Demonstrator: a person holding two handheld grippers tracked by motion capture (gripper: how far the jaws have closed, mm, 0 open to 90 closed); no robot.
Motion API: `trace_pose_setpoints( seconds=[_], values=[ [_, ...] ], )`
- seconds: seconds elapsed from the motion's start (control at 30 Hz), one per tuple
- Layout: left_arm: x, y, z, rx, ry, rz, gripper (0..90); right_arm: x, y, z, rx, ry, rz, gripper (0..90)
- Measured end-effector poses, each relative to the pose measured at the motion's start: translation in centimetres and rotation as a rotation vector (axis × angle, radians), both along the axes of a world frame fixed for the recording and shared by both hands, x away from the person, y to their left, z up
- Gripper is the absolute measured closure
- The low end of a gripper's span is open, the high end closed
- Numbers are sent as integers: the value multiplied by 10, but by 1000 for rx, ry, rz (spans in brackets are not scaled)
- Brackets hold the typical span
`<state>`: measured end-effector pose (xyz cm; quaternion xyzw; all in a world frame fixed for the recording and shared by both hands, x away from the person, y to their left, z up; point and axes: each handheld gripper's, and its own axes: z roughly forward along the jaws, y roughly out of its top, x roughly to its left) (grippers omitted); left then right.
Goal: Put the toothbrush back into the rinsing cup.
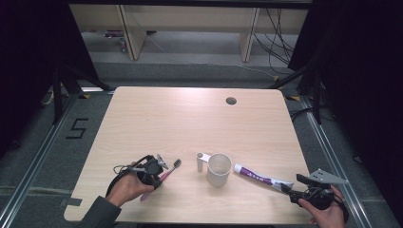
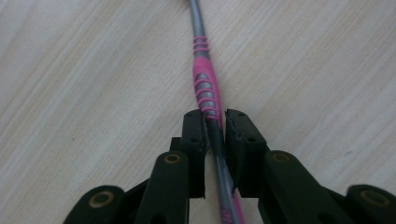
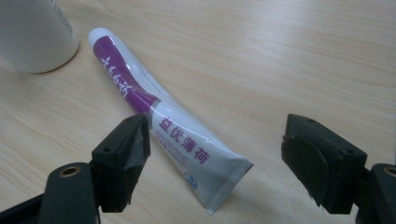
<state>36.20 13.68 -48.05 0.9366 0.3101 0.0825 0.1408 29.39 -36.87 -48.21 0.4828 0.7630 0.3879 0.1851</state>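
A pink and grey toothbrush lies on the wooden table at the front left, its head pointing toward the mug. My left gripper is shut on its handle; in the left gripper view the two black pads press the toothbrush from both sides, low over the wood. A white and purple toothpaste tube lies right of the mug. My right gripper stands open at the tube's flat crimped end. In the right gripper view the toothpaste tube lies between and ahead of the wide-apart jaws of the right gripper, untouched.
A white mug stands upright between the toothbrush and the tube, handle to its left; its base is in the right gripper view's top left corner. A round cable hole sits near the table's far edge. Dark stands flank the table.
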Motion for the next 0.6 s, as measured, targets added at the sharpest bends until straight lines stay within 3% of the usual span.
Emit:
trace_pose_setpoints(
  seconds=[0.17,0.4,0.47,0.5,0.57,0.6],
  values=[
    [6,-6,1,38,51,-17,817,0,1,0,-5,-1,6,245],
    [9,-12,1,80,77,-34,815,0,1,0,-11,-14,3,245],
    [11,-13,0,85,86,-39,816,0,2,-1,-1,-9,6,246],
    [12,-15,1,112,97,-50,817,-1,3,-1,10,10,-4,246],
    [12,-17,1,111,97,-41,816,-1,3,-1,5,11,-3,246],
    [14,-19,1,129,109,-52,816,1,1,-1,-18,-16,14,245]
  ],
)
